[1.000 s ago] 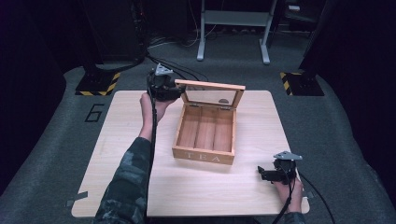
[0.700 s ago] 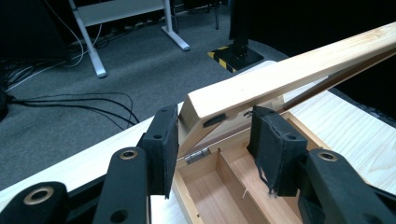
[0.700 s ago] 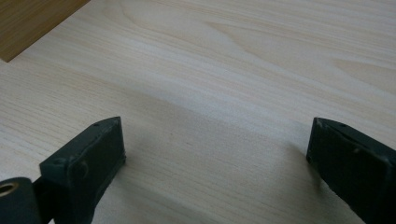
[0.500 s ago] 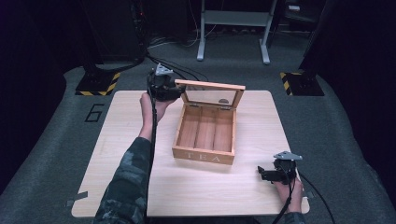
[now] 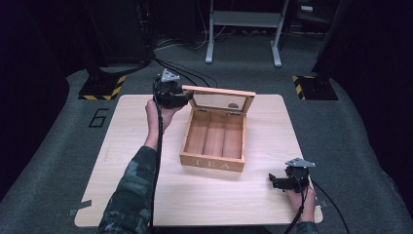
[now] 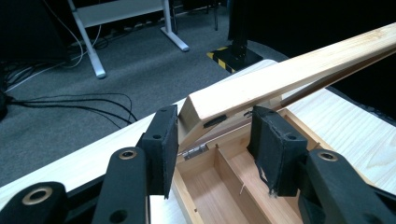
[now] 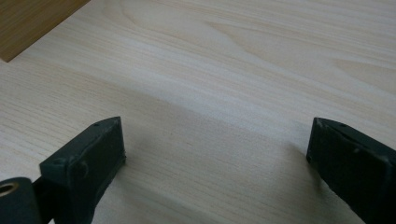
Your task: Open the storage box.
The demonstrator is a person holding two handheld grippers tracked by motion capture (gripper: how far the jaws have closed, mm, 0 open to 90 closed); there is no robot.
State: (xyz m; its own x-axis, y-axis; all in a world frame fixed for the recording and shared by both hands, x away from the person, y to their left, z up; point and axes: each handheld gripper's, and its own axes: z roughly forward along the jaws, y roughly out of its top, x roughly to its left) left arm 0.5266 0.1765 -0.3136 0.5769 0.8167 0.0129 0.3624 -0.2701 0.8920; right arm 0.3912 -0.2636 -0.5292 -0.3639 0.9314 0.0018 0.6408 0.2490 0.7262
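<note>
High view: we look forward and down from above the near side of the table (image 5: 146,195), far off, both forearms entering from below. Left gripper view: we ride on the left hand-held gripper (image 6: 215,140), very near, looking along its jaws at the tea box's (image 6: 224,186) raised lid (image 6: 289,77), floor beyond. Right gripper view: on the right hand-held gripper (image 7: 215,154), close, tilted down at bare table ahead. All three share table and box.
</note>
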